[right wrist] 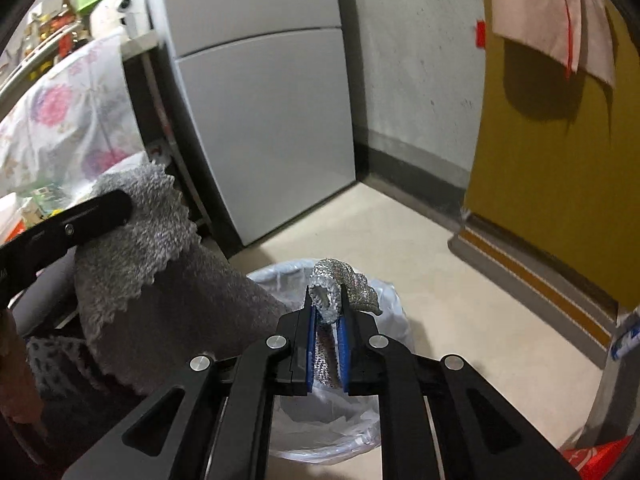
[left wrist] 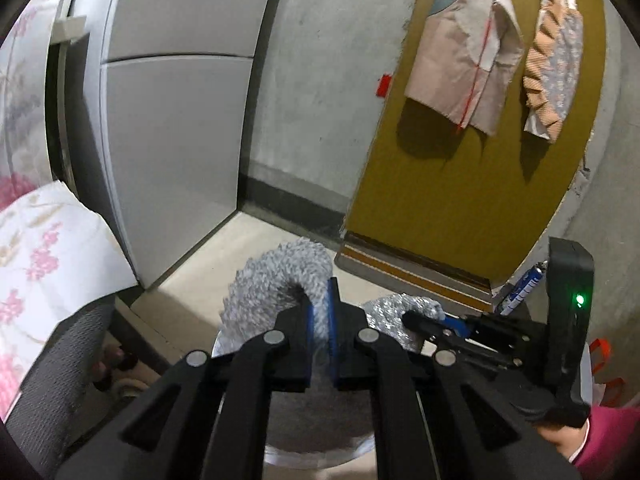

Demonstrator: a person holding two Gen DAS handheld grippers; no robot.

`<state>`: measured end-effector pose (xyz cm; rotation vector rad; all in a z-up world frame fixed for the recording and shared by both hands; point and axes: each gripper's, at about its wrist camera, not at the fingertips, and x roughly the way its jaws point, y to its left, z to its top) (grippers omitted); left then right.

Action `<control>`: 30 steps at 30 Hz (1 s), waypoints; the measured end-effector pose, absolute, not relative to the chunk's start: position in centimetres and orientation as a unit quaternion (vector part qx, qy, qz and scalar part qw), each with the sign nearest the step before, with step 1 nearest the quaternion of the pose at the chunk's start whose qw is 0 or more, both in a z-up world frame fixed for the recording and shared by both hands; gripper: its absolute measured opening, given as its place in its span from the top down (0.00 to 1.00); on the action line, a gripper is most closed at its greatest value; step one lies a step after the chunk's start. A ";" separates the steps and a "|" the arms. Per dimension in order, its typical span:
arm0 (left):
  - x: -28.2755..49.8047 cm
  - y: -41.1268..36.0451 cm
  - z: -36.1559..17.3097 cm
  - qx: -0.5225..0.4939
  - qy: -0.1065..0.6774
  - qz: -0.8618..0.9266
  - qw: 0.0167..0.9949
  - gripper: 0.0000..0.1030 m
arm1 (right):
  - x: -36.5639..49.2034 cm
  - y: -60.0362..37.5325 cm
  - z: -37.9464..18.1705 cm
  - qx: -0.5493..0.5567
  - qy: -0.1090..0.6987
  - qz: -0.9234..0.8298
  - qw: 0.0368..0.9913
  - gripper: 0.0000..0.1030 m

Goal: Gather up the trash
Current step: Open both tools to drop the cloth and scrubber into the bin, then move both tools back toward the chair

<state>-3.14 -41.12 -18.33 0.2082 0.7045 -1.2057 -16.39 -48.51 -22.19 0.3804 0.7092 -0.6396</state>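
L tool [left wrist: 320,320] clenched on grey cloth [left wrist: 276,284]; R tool [right wrist: 327,320] clenched on silver mesh scrubber [right wrist: 344,284], both over lined bin [right wrist: 384,312]. Risk: cloth drapes toward 9 o'clock of rim, may snag or land outside on release; mesh could cling to pads.

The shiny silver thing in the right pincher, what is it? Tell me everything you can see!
The silver mesh cloth is a small, glittery piece of woven, net-like fabric, crumpled and folded over itself. The right gripper is shut on it, its blue pads squeezing it from both sides, so one end bunches up above the fingertips while the rest runs down between them. It hangs in the air directly above the bin with its white plastic liner, not touching it.
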 end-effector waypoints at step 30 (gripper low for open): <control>-1.6 -44.9 -23.7 0.258 0.454 -0.522 0.675 0.42 | -20.8 -52.2 -17.0 0.204 0.263 -0.370 0.868 0.44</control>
